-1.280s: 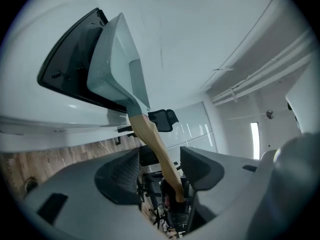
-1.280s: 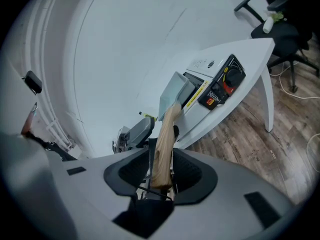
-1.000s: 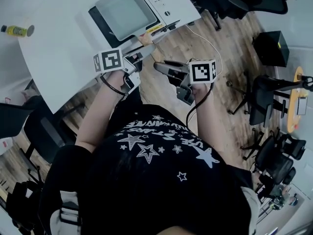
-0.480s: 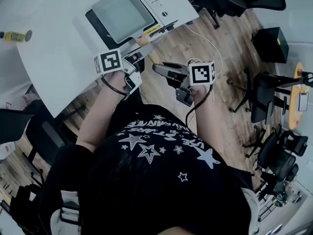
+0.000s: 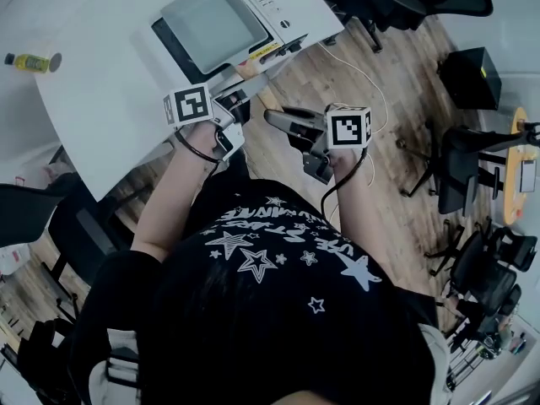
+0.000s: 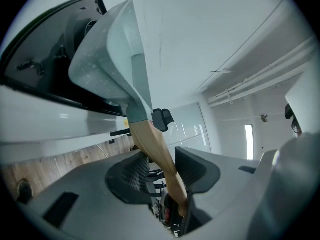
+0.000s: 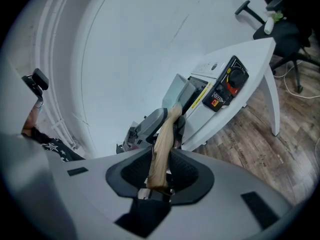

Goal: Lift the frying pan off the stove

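A square grey frying pan (image 5: pixel 215 24) sits on a black-and-white stove (image 5: pixel 283 7) at the edge of the white table (image 5: pixel 101 83). Its wooden handle (image 5: pixel 255 67) sticks out over the floor. My left gripper (image 5: pixel 240 91) has just been closing; the handle (image 6: pixel 155 149) runs between its pads, near the pan (image 6: pixel 110 59), and they press on it. My right gripper (image 5: pixel 274 116) comes in from the right, shut on the handle's free end (image 7: pixel 161 149). In the right gripper view the left gripper (image 7: pixel 150 124) grips the handle further up, nearer the stove (image 7: pixel 220 91).
A yellow bottle (image 5: pixel 29 59) lies at the table's far left. A white cable (image 5: pixel 354 66) hangs from the stove to the wooden floor. Black office chairs (image 5: pixel 472 167) stand at the right, with another chair (image 5: pixel 25 209) at the left.
Both grippers stay at the pan handle. The pan rests on the stove as before; only the head view has shifted slightly.
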Action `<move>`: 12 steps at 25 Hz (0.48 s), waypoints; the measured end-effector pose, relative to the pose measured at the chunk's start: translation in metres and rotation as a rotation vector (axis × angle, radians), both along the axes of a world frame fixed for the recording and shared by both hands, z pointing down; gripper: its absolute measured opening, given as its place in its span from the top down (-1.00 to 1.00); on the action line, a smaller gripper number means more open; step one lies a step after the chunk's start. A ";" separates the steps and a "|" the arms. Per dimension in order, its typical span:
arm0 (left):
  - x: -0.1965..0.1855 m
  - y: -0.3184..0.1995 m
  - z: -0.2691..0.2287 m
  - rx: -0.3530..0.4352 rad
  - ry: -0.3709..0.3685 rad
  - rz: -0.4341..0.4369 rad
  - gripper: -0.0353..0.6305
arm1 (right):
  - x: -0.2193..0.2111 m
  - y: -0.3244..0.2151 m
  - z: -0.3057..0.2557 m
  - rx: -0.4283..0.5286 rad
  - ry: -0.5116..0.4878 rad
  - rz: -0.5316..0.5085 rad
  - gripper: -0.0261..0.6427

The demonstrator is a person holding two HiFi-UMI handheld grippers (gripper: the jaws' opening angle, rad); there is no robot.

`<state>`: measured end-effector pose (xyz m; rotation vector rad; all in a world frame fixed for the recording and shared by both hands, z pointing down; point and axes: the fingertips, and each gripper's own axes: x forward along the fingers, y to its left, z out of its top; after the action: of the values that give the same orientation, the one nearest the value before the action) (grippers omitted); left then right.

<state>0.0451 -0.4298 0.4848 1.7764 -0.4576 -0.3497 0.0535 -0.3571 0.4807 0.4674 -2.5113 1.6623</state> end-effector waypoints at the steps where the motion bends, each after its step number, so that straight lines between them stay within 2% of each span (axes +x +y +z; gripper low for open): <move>1: 0.000 0.005 -0.006 0.011 -0.006 0.001 0.39 | -0.001 0.005 -0.006 0.009 -0.015 -0.002 0.60; 12: 0.003 0.014 -0.025 0.068 -0.032 0.018 0.39 | 0.000 0.014 -0.023 0.038 -0.068 0.007 0.59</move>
<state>0.0483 -0.4161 0.4597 1.8536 -0.4568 -0.3273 0.0532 -0.3433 0.4579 0.4305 -2.5963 1.6629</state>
